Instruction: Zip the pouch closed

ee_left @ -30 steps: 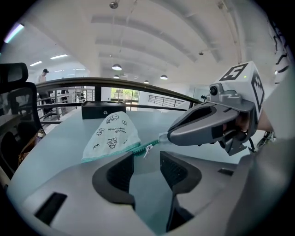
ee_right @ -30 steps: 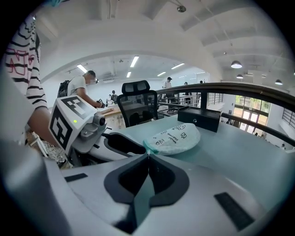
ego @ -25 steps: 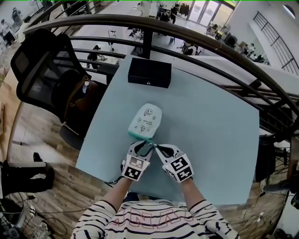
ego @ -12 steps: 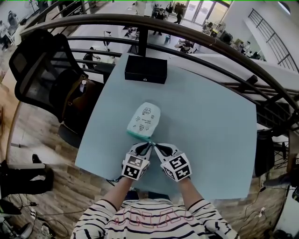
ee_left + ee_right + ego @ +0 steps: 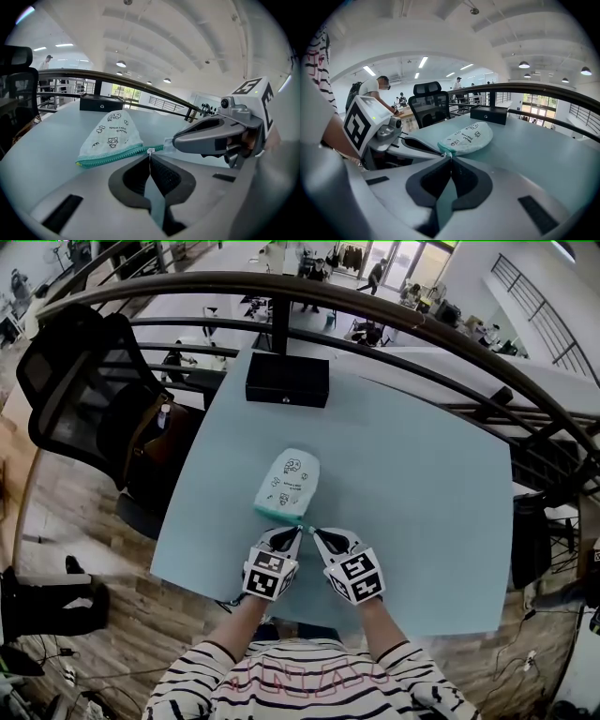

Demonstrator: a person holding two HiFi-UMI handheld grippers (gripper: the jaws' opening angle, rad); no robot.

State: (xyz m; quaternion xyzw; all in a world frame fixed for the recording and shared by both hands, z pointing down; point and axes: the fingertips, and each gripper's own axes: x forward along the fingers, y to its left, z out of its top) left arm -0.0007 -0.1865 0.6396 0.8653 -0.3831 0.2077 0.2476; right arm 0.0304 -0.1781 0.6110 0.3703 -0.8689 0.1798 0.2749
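Observation:
A pale printed pouch (image 5: 289,479) lies on the light blue table (image 5: 422,493), its teal zipper (image 5: 277,513) along the near edge. My left gripper (image 5: 294,532) sits at the zipper's right end, its jaws pressed together on the small white zipper pull (image 5: 150,151). Right beside it, my right gripper (image 5: 315,532) is shut on the pouch's fabric end tab (image 5: 168,144). In the right gripper view the jaws meet at the pouch's teal corner (image 5: 444,149). The two grippers' tips almost touch. In the left gripper view the zipper (image 5: 117,155) runs away to the left.
A black box (image 5: 287,379) stands at the table's far edge. Behind it curves a dark railing (image 5: 403,320), and a black office chair (image 5: 84,381) stands off the table's left side. The table's near edge (image 5: 309,610) is just below the grippers.
The left gripper's jaws stood apart around the zipper end and have closed on the pull. Both grippers stay at the pouch's near end.

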